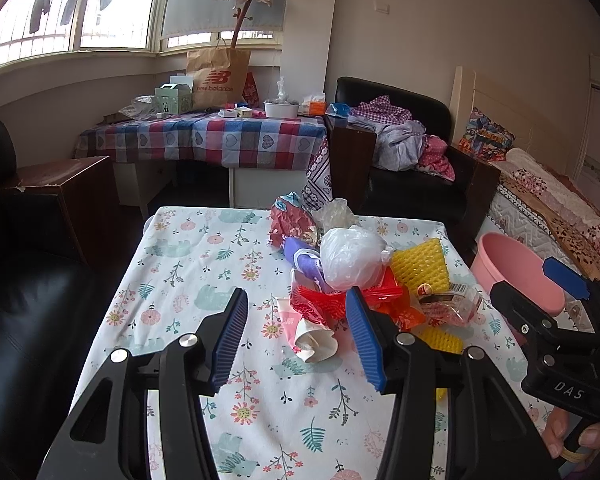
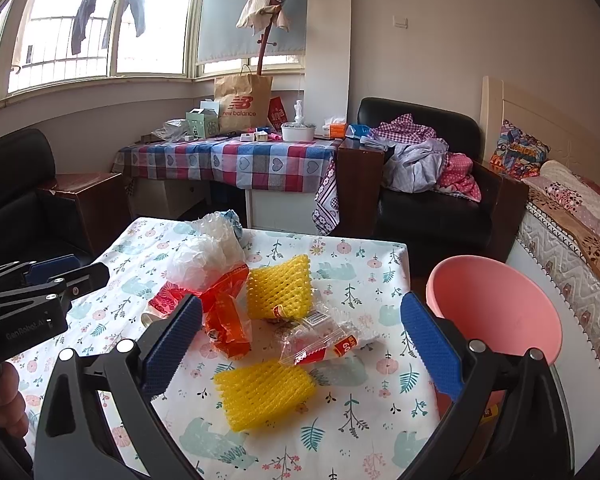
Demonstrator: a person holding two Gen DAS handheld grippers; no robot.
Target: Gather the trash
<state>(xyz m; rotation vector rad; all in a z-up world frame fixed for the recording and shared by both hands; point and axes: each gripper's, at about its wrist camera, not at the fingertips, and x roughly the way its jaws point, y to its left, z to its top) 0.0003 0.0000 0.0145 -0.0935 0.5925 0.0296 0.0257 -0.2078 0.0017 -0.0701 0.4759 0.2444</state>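
A heap of trash lies on the floral tablecloth (image 1: 204, 280): a white plastic bag (image 1: 352, 258), red wrappers (image 1: 324, 300), a purple packet (image 1: 300, 252), a crumpled paper cup (image 1: 312, 340), yellow foam nets (image 2: 266, 394) (image 2: 280, 288) and a clear snack wrapper (image 2: 320, 340). My left gripper (image 1: 296, 332) is open and empty, just short of the paper cup. My right gripper (image 2: 300, 344) is open wide and empty, its jaws either side of the clear wrapper and near foam net. A pink basin (image 2: 496, 304) stands off the table's right edge.
Black armchairs stand at left (image 1: 20, 280) and behind the table (image 1: 412, 152), the far one piled with clothes. A checked-cloth desk (image 1: 220, 140) with boxes and a paper bag is at the back. A bed (image 2: 572, 232) runs along the right.
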